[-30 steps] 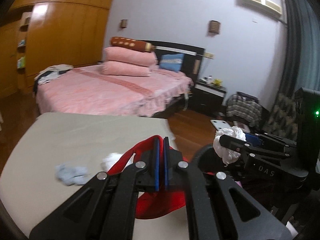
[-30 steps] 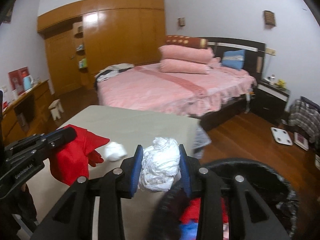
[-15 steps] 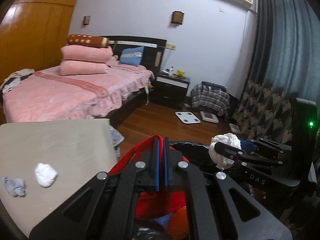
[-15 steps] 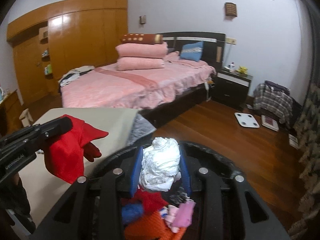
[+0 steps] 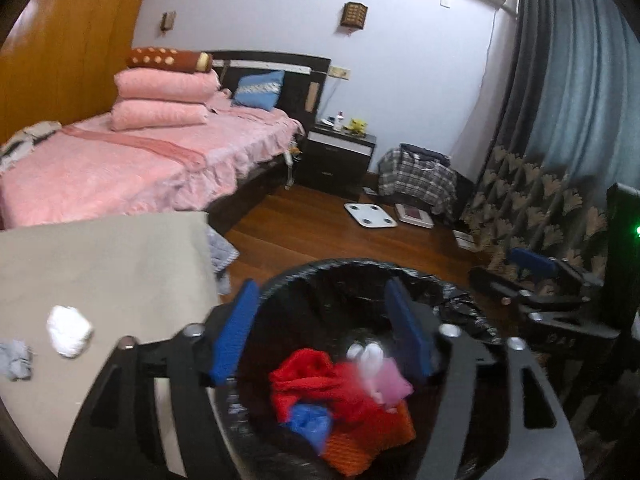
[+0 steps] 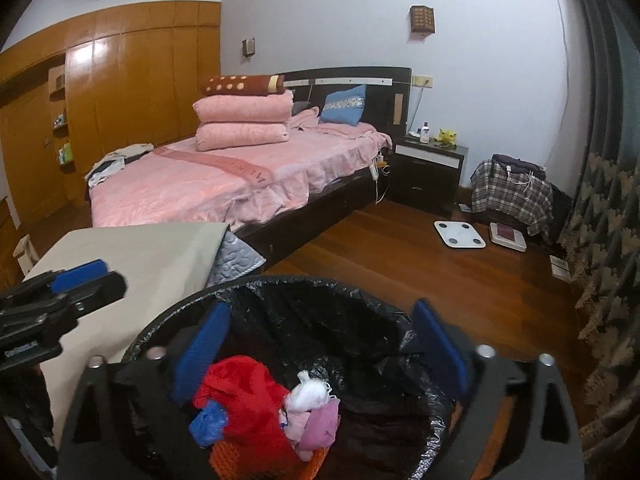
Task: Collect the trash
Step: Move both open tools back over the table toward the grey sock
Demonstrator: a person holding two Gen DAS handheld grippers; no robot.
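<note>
Left gripper (image 5: pixel 320 328): jaws spread wide, nothing between the blue pads (image 5: pixel 234 336); it hangs over the mouth of the trash bin (image 5: pixel 352 272).
Right gripper (image 6: pixel 324 344): jaws likewise wide apart and holding nothing, poised above the same bin, beside the left one.
Trash bin: round, lined with a black plastic bag (image 6: pixel 340 328), standing on the wooden floor (image 6: pixel 400 256) just off the table's corner.
Red cloth (image 6: pixel 240 388): lies inside the bin, below and between the right gripper's fingers, on top of blue and orange scraps.
White crumpled wad (image 6: pixel 308 394): in the bin next to the red cloth, touching a pink piece (image 6: pixel 320 426).
White paper ball (image 5: pixel 68 330): on the beige table (image 5: pixel 120 264), left of the left gripper and apart from it.
Grey scrap (image 5: pixel 16 360): on the table near the white ball, at the frame's left edge.
</note>
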